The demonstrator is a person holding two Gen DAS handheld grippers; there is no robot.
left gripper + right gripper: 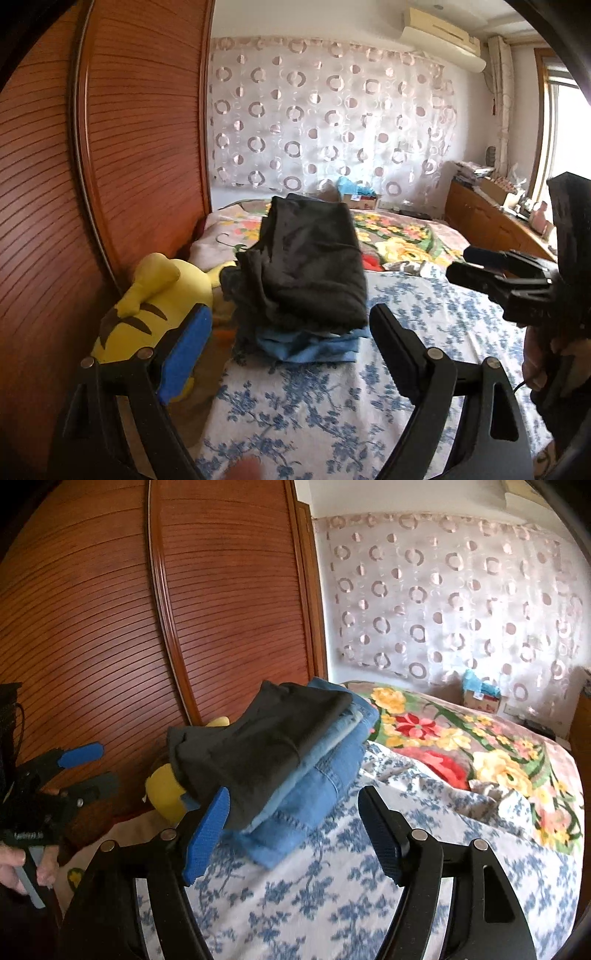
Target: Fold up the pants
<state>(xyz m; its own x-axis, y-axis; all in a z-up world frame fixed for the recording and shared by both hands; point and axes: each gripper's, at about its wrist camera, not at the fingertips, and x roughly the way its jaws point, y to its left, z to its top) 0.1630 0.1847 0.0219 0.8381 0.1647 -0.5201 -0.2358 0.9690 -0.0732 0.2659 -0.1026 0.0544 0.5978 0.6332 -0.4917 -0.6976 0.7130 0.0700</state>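
Blue-flowered sheet covers the near part of the bed, and on it, close to the wooden wardrobe, sits a stack of folded clothes. On top lie the dark pants, folded into a thick pad over folded jeans, with a yellow plush toy just beside the pile.

To my eye the folding itself looks finished and the pants are set down; what seems left is to pull both hands clear without dragging the pile, or to square up its edges.

Both tongs hang short of the stack. The left tongs are spread wide with nothing between them. The right tongs are released too, empty, touching no cloth that I can see.
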